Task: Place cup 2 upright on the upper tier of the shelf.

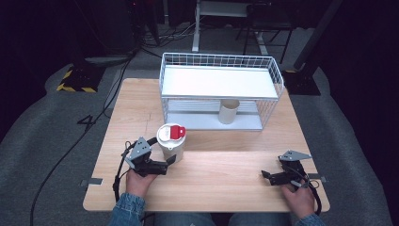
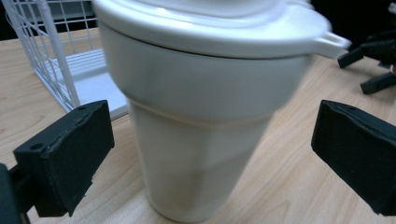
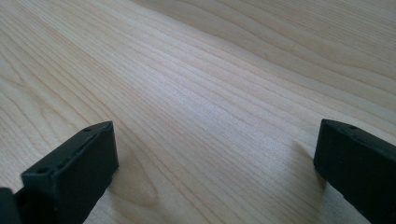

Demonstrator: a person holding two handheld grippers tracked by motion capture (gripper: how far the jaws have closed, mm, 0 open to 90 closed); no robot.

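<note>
At the near edge of the wooden surface [image 1: 211, 183], two hands enter from below, each holding a gripper. Right gripper [image 1: 266, 175]: near the right corner, jaws spread wide, nothing between them; in the right gripper view they frame bare wood grain. Left gripper [image 1: 171, 160]: left of centre, jaws spread wide, pointing at a white cup [image 1: 172, 149]. In the left gripper view the cup [image 2: 205, 140] stands upright between the two jaws with a clear gap on either side, neither jaw touching it. Cup: tapered white body, white lid [image 1: 170, 135] with a red tab [image 1: 176, 133] on top, resting on the surface just in front of the rack. Farther back, white wire rack [image 1: 277, 80]: two tiers, the upper one a white shelf [image 1: 216, 81] with a wire rim. A beige cylindrical cup [image 1: 229, 112] stands upright on the rack's lower level. Beyond the surface: grey floor covering [image 1: 42, 136] with trailing black cables [image 1: 101, 106].
</note>
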